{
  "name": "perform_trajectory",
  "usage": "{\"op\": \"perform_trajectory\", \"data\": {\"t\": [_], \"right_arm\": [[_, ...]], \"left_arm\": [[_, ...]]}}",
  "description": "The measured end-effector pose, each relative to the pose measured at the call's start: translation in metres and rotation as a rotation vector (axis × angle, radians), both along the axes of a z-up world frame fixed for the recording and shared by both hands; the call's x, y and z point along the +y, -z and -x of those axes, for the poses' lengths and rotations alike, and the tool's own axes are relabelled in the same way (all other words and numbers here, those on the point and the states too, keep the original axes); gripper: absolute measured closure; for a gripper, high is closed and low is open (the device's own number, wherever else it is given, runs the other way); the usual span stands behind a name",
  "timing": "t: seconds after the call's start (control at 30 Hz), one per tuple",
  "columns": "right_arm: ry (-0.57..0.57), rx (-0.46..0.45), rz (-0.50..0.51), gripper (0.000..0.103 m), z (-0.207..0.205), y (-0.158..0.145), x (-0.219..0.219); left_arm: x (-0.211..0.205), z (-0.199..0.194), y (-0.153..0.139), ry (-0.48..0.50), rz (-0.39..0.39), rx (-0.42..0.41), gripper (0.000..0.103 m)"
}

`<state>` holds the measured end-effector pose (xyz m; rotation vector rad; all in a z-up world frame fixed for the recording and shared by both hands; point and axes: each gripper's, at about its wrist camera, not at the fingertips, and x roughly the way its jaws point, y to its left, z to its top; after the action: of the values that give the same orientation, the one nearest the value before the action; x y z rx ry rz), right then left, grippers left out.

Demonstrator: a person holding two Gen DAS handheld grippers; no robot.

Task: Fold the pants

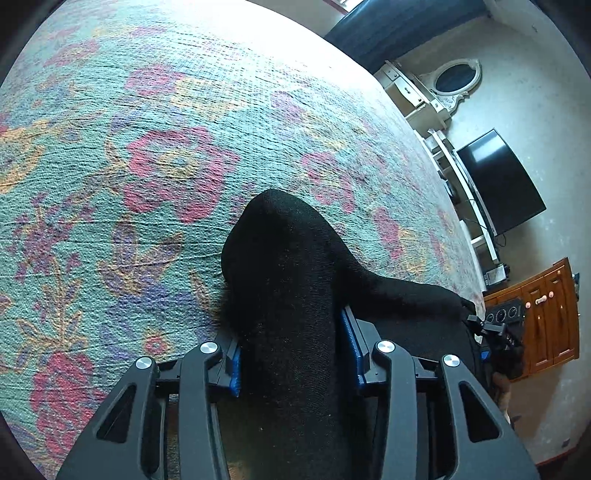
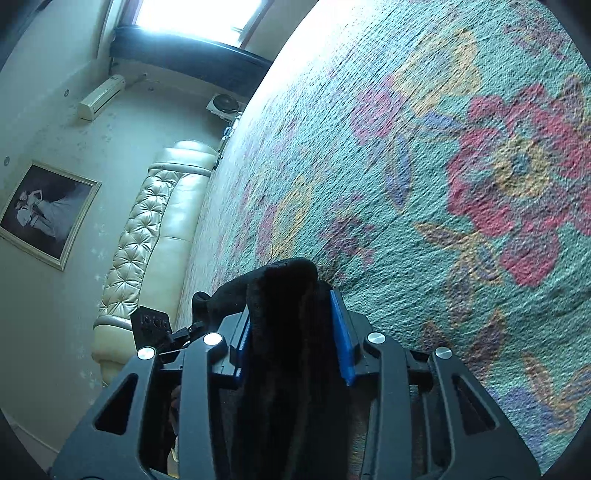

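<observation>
Over the bed: two hand-held grippers carry a pair of black pants above a floral bedspread.
Pants: black fabric [image 1: 288, 295] bunched between the left tool's fingers, its rounded end poking forward past them; a further stretch trails off to the right toward the other tool.
Left gripper: clenched on the pants [image 1: 293, 354], blue pads [image 1: 351, 343] pressed against the cloth on both sides.
Right gripper: likewise clamped on the pants [image 2: 290, 332], a thick dark fold [image 2: 284, 295] filling the gap between its blue pads [image 2: 341, 336].
Right gripper, seen from the left camera: a black part of it shows at the near right [image 1: 493, 326], just beside the trailing cloth.
Left gripper, seen from the right camera: a dark piece of it sits at the near left [image 2: 155, 325], close to the fabric.
Bedspread: teal weave with red, yellow and purple flowers [image 1: 166, 147], filling most of both views.
Right of the bed: a dark television [image 1: 498, 181], a white dresser with an oval mirror [image 1: 456, 79] and a wooden cabinet [image 1: 546, 314].
Left of the bed: a cream tufted headboard [image 2: 147, 240], a framed picture [image 2: 44, 210] and an air conditioner [image 2: 101, 96] on the wall.
Far end: a bright window [image 2: 192, 14].
</observation>
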<state>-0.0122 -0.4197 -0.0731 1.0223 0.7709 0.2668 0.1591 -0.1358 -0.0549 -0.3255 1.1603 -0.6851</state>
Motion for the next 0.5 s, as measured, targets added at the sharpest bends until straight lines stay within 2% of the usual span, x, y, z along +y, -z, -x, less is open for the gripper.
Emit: {"op": "perform_trajectory", "data": {"t": [0.3, 0.5], "right_arm": [[0.039, -0.009, 0.012, 0.068, 0.006, -0.001, 0.009], [0.056, -0.01, 0.04, 0.069, 0.003, -0.013, 0.026]], "left_arm": [[0.001, 0.003, -0.008, 0.011, -0.052, -0.056, 0.066], [0.003, 0.0, -0.018, -0.001, -0.047, -0.057, 0.071]]}}
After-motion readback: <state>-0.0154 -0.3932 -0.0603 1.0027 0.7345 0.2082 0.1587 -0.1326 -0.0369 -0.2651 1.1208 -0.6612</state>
